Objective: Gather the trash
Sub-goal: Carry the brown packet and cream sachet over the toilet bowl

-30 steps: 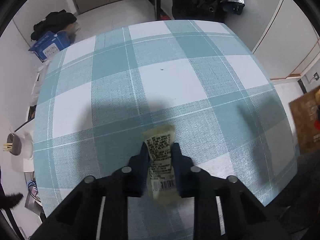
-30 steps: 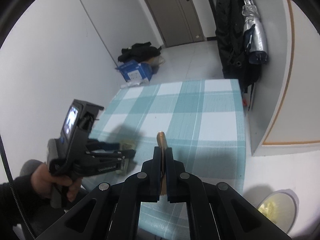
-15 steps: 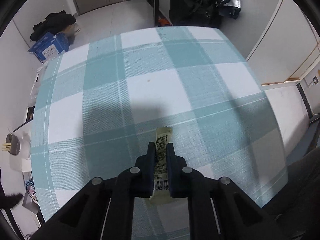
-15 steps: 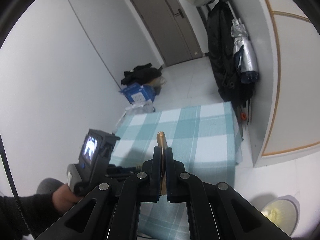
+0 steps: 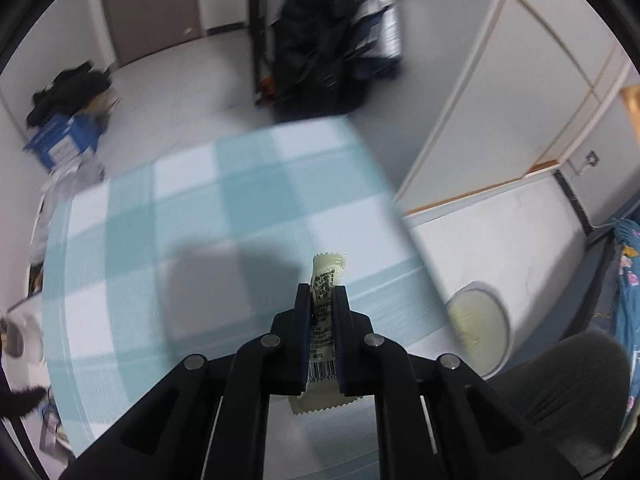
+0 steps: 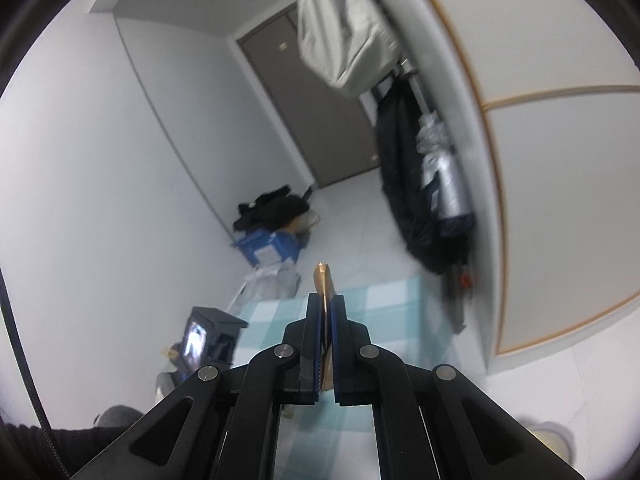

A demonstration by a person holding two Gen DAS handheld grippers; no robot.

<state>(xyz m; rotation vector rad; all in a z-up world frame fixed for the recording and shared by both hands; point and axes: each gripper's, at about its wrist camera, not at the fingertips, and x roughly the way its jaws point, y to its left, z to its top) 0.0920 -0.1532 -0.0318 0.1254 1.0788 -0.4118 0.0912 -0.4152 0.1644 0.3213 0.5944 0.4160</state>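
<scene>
The checked tablecloth (image 5: 208, 216) is bare, its far edge running toward 1 o'clock, with open white floor (image 5: 492, 236) and a round bin (image 5: 478, 326) at 3 o'clock. The left gripper (image 5: 322, 294) is clenched on a pale yellow wrapper (image 5: 326, 280), held clear above the cloth, long axis along the fingers, crimped end toward 12 o'clock. The right gripper (image 6: 326, 304) pinches a copper-coloured wrapper (image 6: 322, 280) edge-on, likewise pointing to 12.

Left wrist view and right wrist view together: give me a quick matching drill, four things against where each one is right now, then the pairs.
Things:
1. pale yellow wrapper
2. copper-coloured wrapper
3. round bin
4. blue box

Places:
A. on the floor beside the checked table
B. clamped in the right tongs
C. on the floor by the far wall, dark clothes on top
D. clamped in the left tongs

Pairs: 1-D, 2-B, 3-A, 4-C
</scene>
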